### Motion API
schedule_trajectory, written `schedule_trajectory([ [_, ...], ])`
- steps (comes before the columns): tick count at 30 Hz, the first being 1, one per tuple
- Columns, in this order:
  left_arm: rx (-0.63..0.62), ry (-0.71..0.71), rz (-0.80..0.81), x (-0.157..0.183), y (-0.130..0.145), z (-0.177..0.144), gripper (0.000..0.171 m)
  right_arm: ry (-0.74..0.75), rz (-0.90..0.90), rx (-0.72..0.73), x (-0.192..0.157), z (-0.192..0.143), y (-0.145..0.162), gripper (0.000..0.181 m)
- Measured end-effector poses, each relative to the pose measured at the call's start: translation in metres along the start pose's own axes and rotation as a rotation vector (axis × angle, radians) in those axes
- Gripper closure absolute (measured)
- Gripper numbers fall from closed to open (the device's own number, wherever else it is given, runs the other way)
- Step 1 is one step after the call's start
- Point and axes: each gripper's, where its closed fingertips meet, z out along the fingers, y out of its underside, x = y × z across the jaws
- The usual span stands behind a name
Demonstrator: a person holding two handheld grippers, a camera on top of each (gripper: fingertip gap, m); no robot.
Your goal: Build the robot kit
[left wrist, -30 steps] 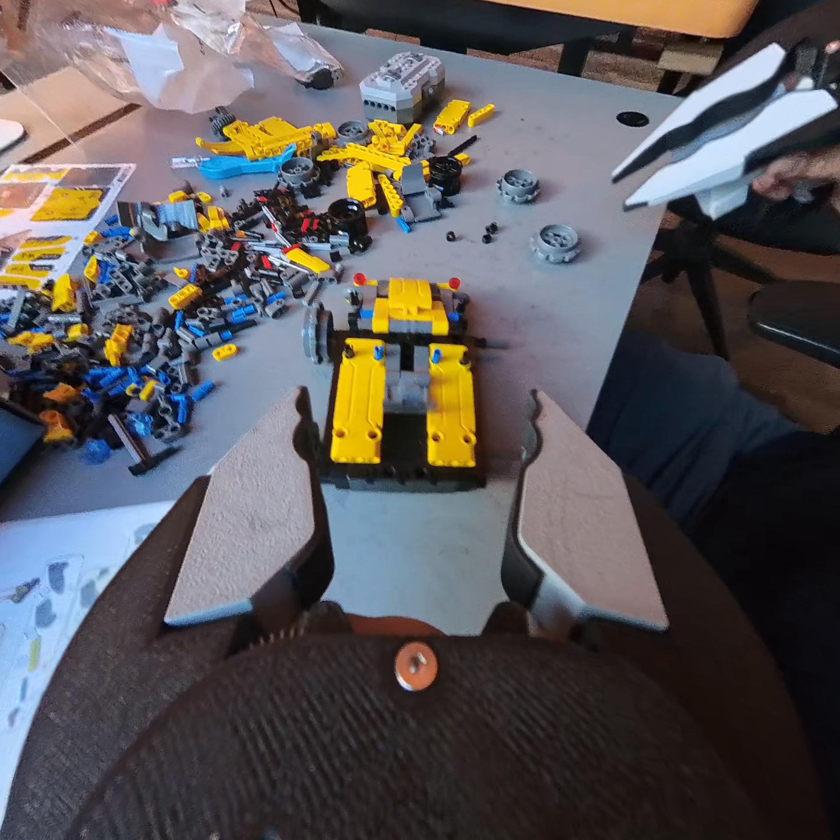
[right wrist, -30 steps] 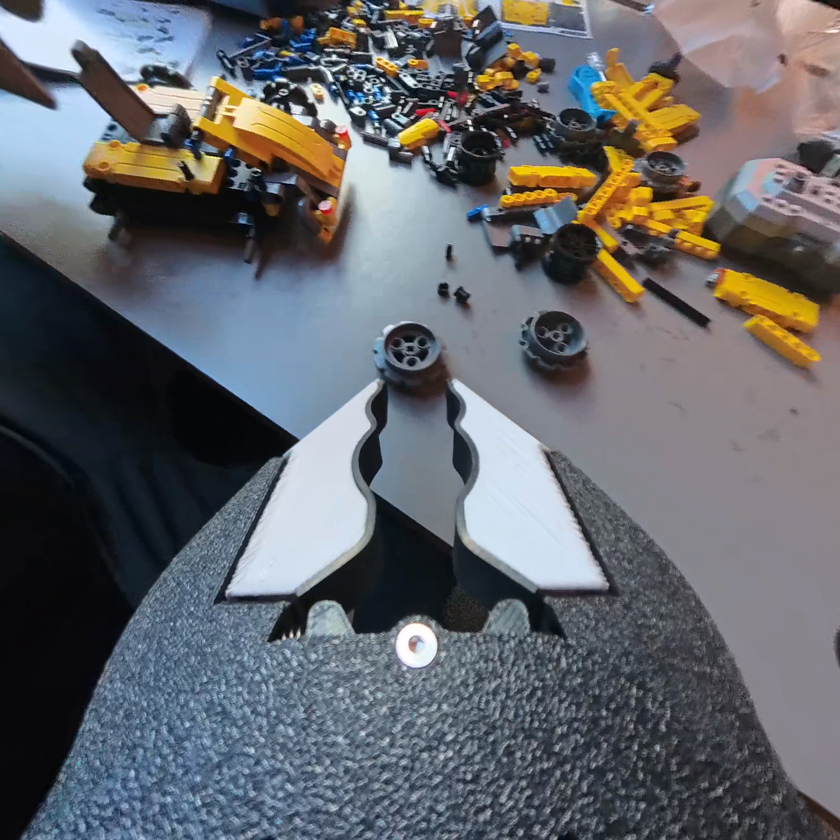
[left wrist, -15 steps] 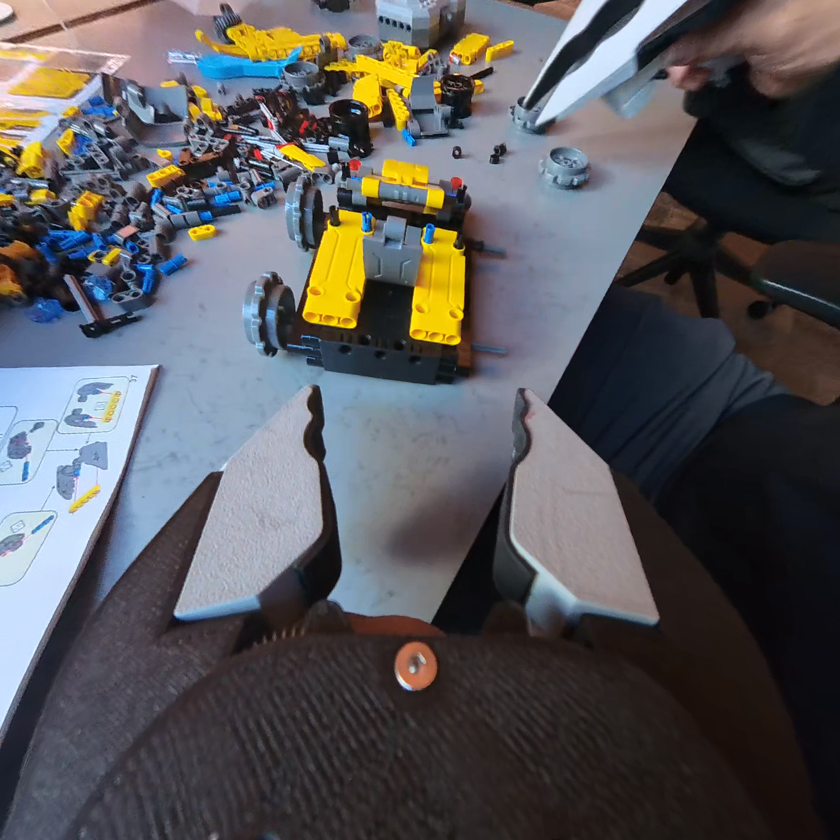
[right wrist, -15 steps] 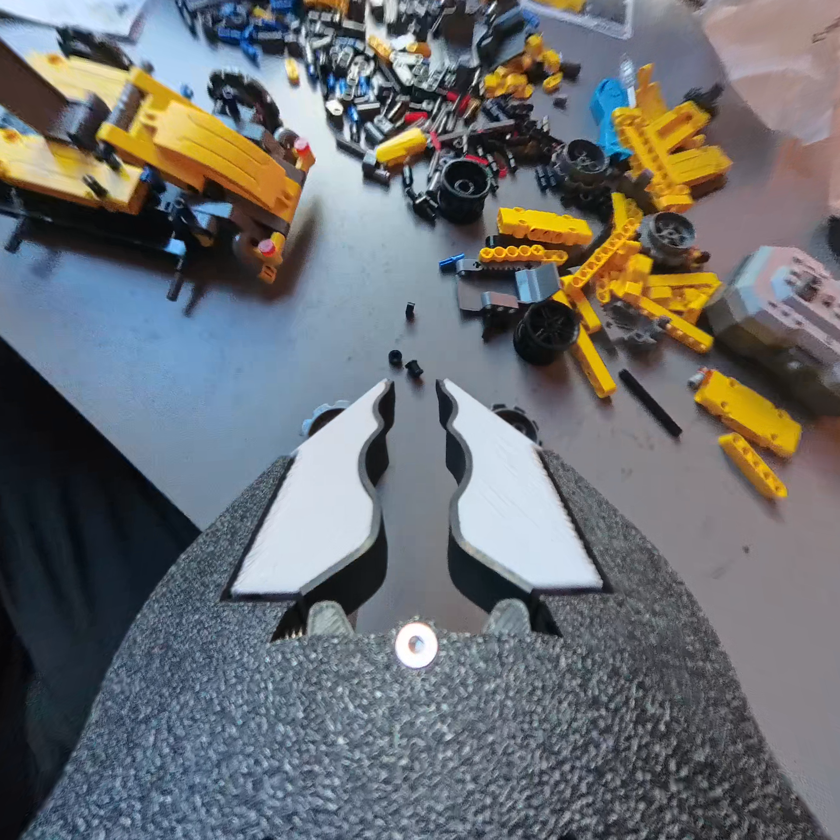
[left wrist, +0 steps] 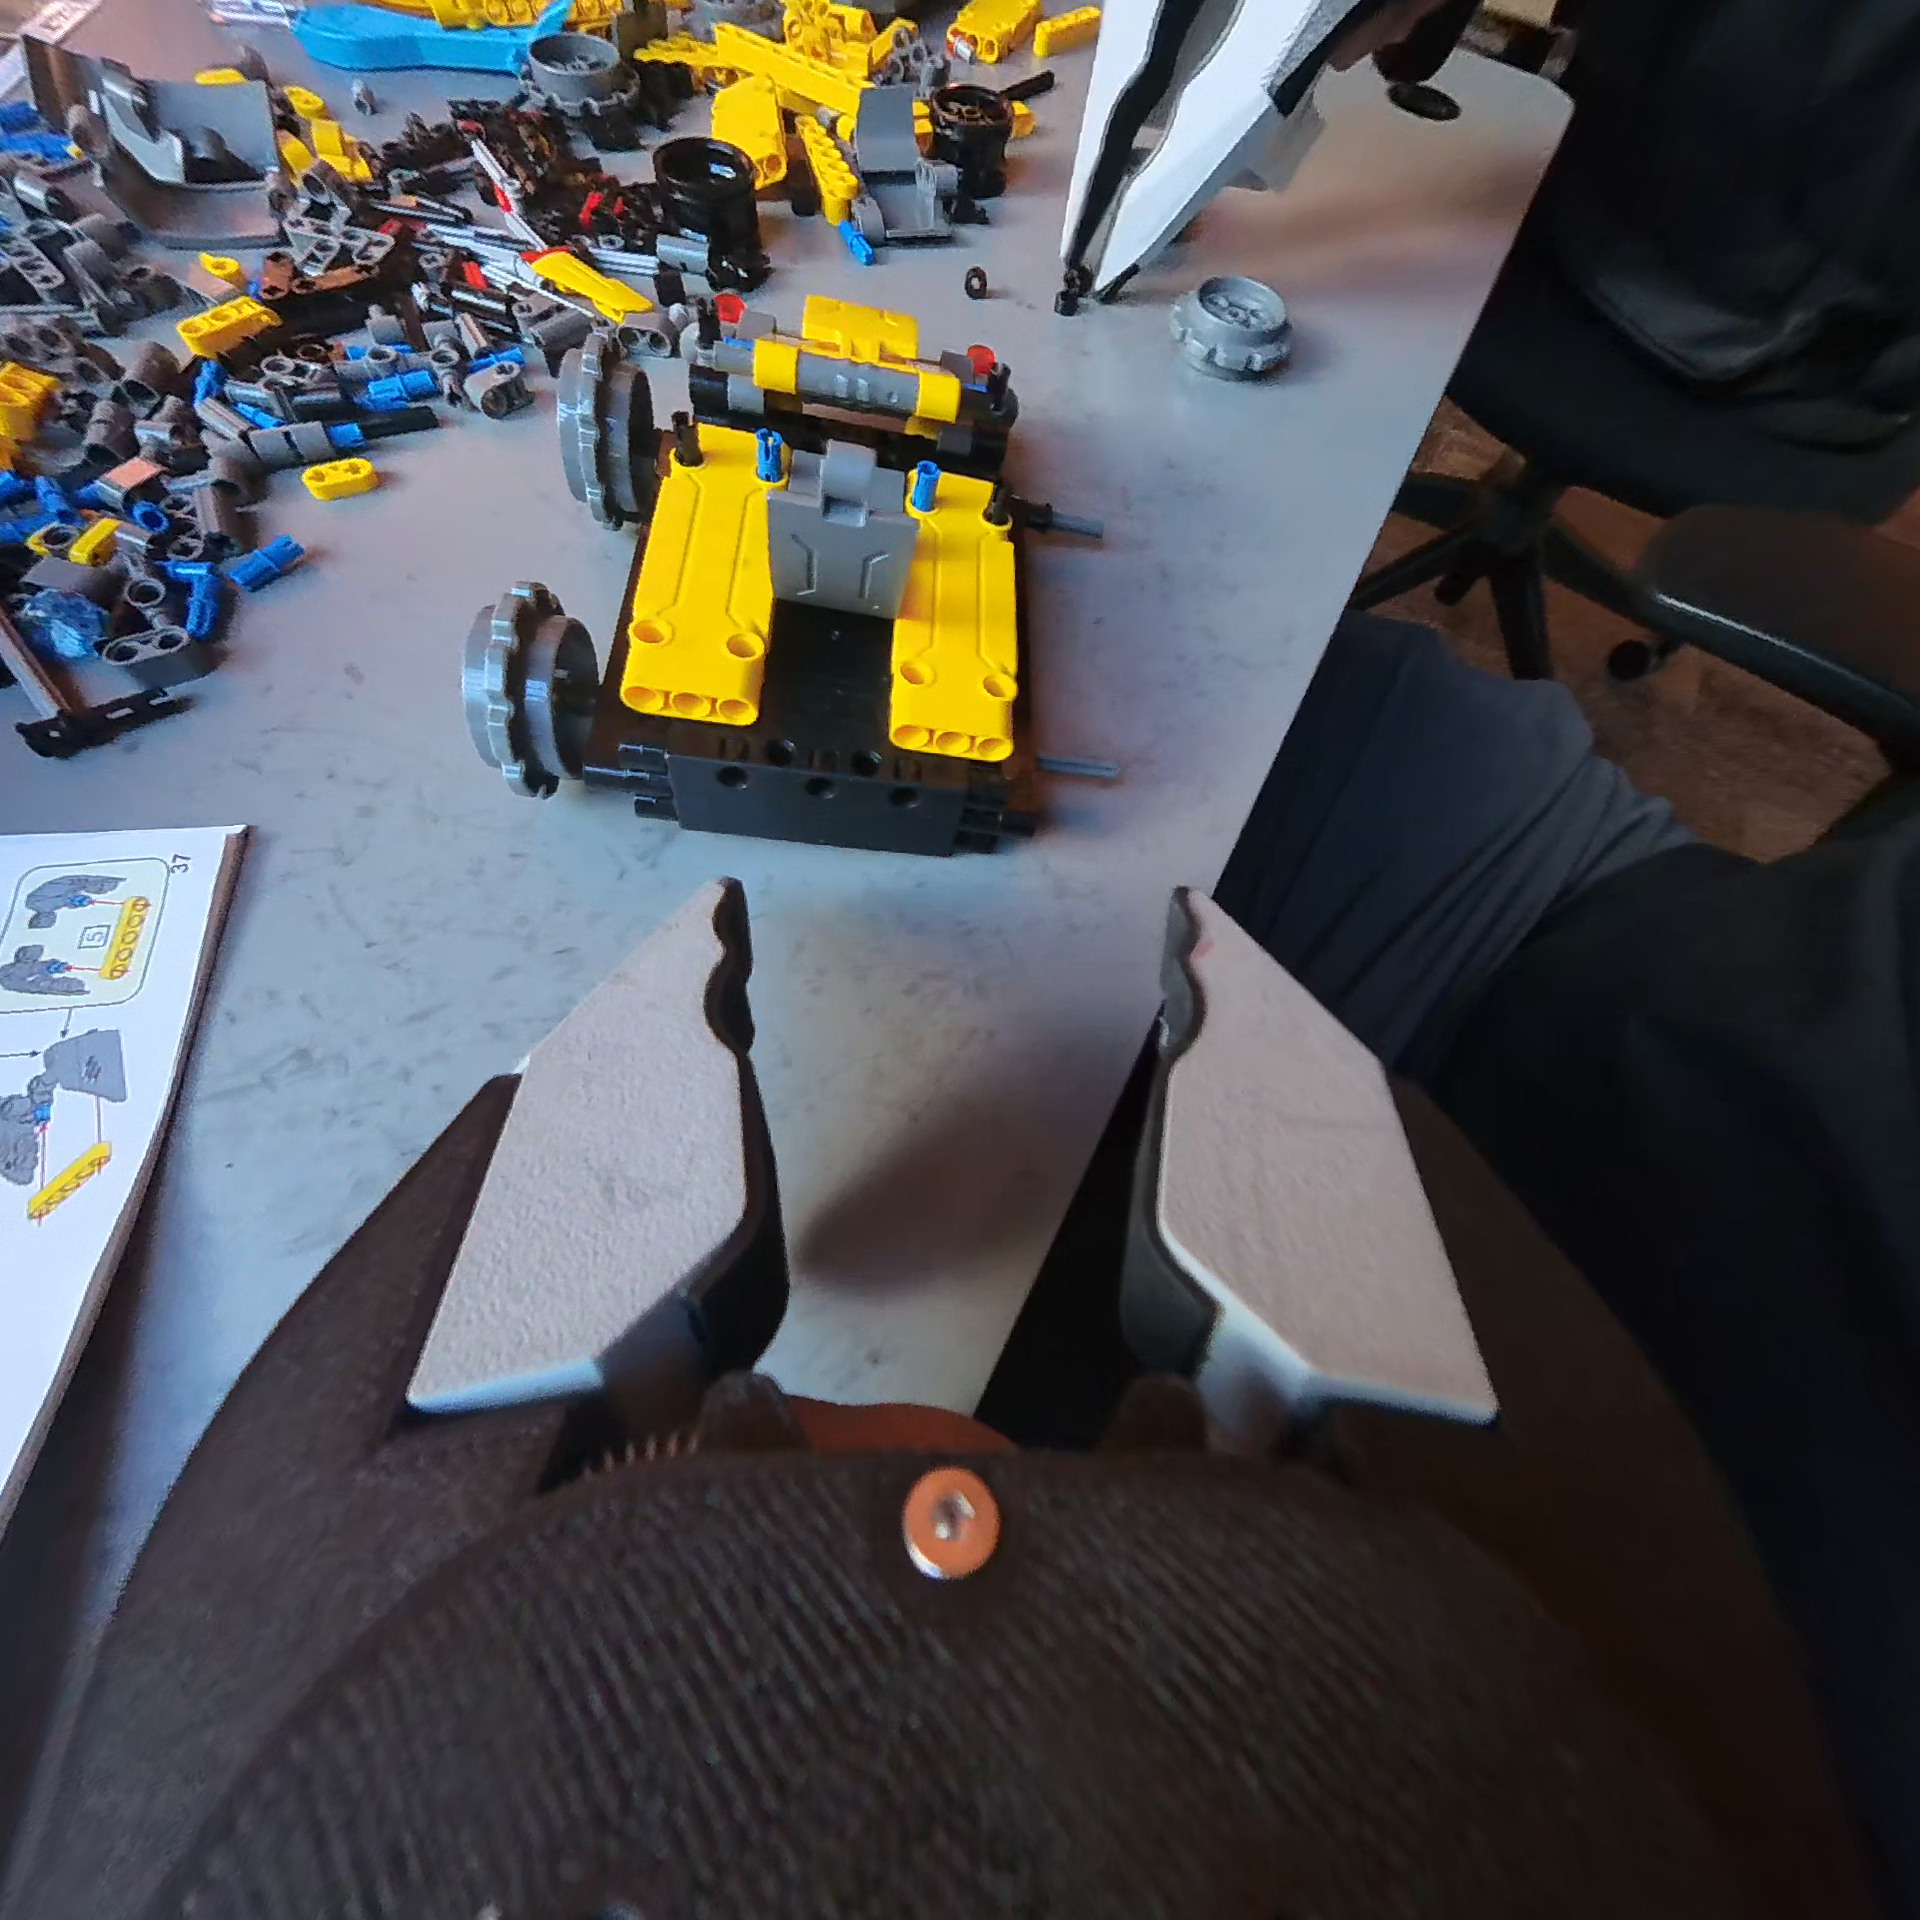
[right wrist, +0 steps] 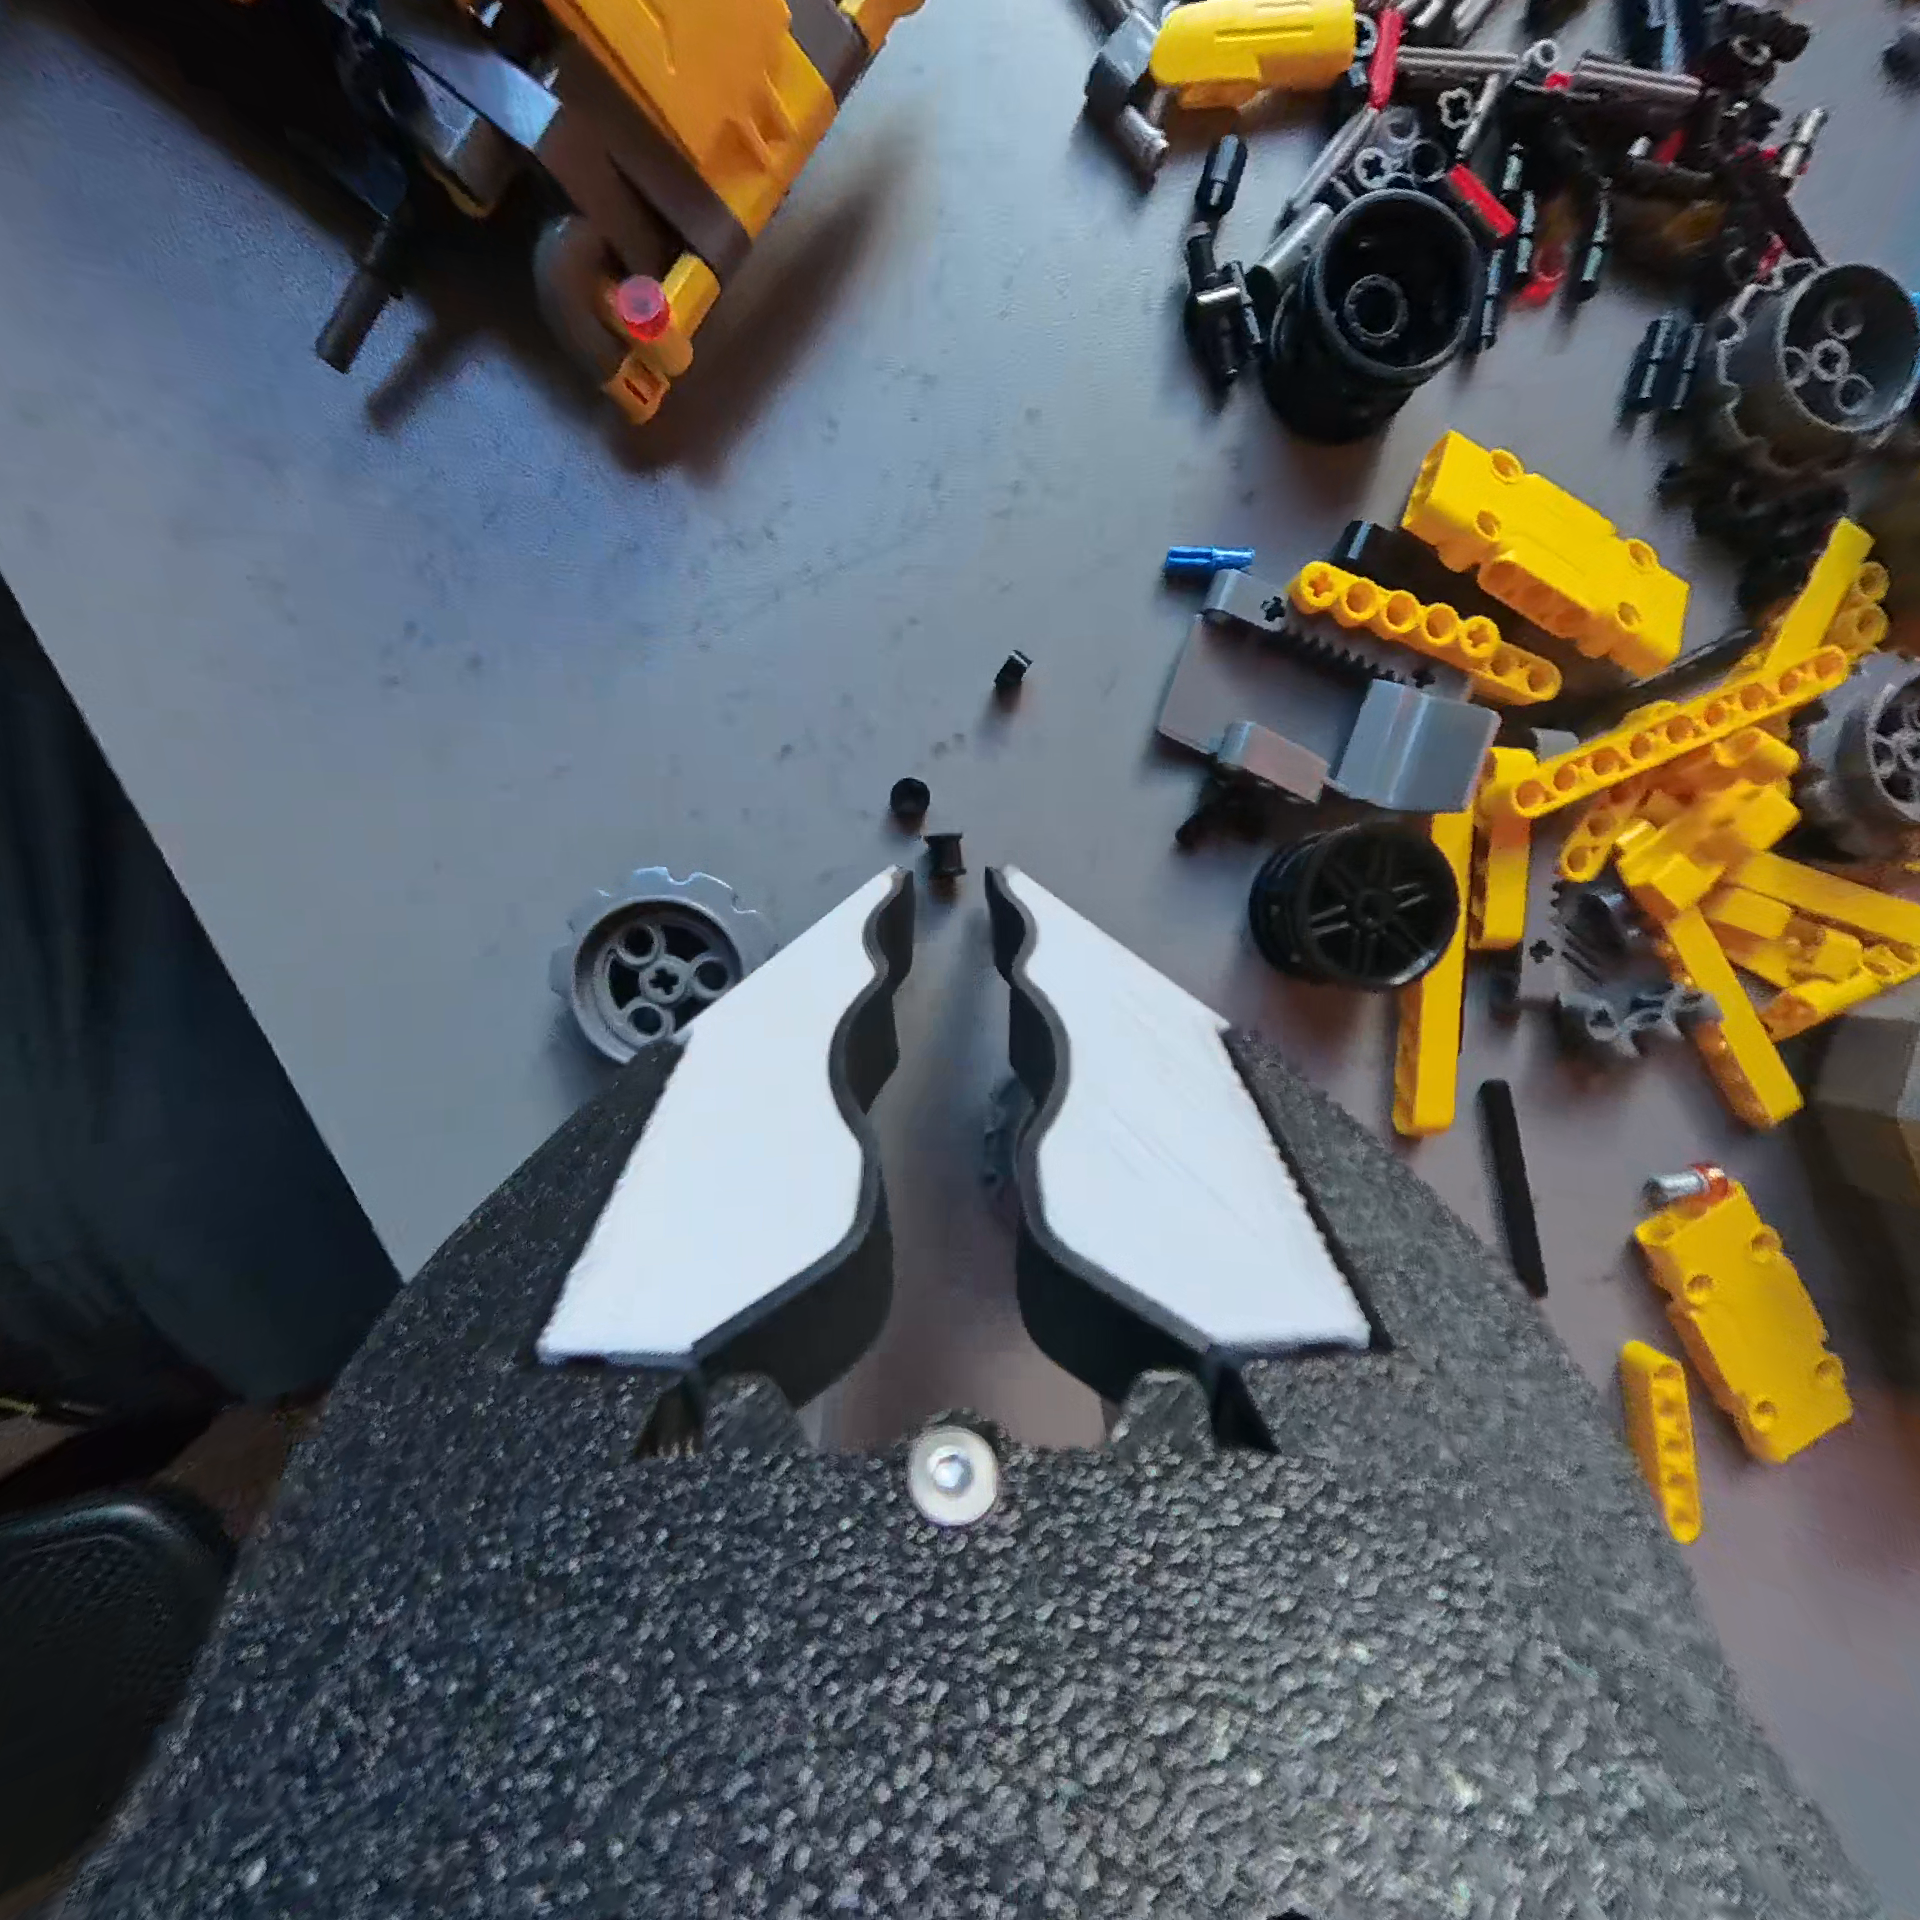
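A half-built yellow and black brick vehicle (left wrist: pixel 831 613) with two grey wheels on its left side stands on the grey table (left wrist: pixel 935 1039). My left gripper (left wrist: pixel 956 914) is open and empty, a short way in front of it. My right gripper (right wrist: pixel 948 883) is open by a narrow gap, tips low over the table right by a small black bushing (right wrist: pixel 943 854). It also shows in the left wrist view (left wrist: pixel 1086 286), tips by the same bushing (left wrist: pixel 1067 301). A grey wheel hub (right wrist: pixel 657 971) lies just left of the right gripper's fingers. The vehicle's front end (right wrist: pixel 644 135) lies at the upper left.
Loose yellow beams (right wrist: pixel 1621 790), black tyres (right wrist: pixel 1356 904) and grey parts lie to the right. A heap of small blue, grey and black pieces (left wrist: pixel 208 416) and an instruction booklet (left wrist: pixel 73 1091) lie left. The table edge (left wrist: pixel 1320 665), a person's legs and a chair are to the right. Spacing between my two grippers at the tips: around 25 cm. To the grey wheel hub (right wrist: pixel 657 971): right tips about 5 cm, left tips about 20 cm. The left camera catches it too, in the left wrist view (left wrist: pixel 1238 289).
My left gripper has pulled back from the vehicle, which now stands free. My right gripper has moved forward past the grey hub and down to the small black bushings, its gap a little narrower.
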Motion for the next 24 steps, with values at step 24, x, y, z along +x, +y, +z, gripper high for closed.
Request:
schedule_trajectory([
  [24,0.115,-0.101,0.57,0.067,-0.017,0.01,0.158,-0.407,0.231,0.435,-0.179,0.0,-0.122,0.174],
])
